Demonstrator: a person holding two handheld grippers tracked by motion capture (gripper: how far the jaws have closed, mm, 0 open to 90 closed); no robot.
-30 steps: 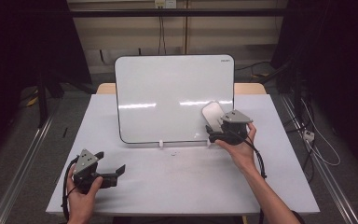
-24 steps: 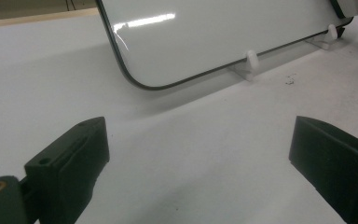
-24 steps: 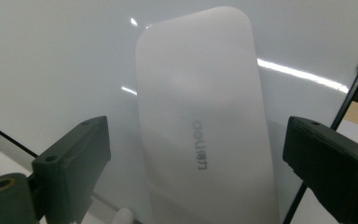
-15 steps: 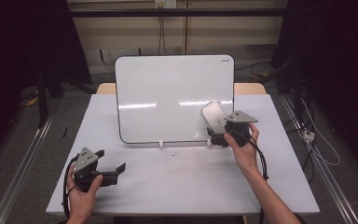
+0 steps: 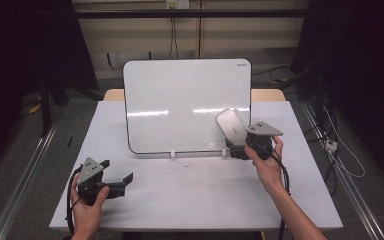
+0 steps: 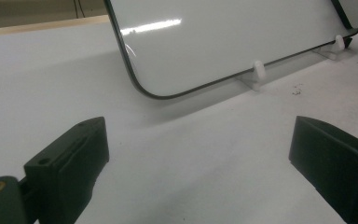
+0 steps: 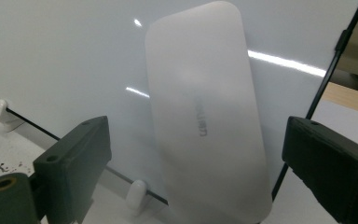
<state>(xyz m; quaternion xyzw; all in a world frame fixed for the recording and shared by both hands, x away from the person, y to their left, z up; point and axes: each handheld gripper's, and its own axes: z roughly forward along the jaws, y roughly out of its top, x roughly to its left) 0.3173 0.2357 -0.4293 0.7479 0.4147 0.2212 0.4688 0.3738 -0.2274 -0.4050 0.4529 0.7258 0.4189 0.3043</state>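
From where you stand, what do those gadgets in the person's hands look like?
Each is a black hand-held tool: the left gripper and right gripper both end in two blocky black jaws with small screw holes and carry a grey three-cornered plate on top. A black cable trails from each. The forearms are bare, with no sleeves showing.

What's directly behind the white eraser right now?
The whiteboard face stands right behind the white eraser. The patch of board under it is covered, so any marks there cannot be seen.
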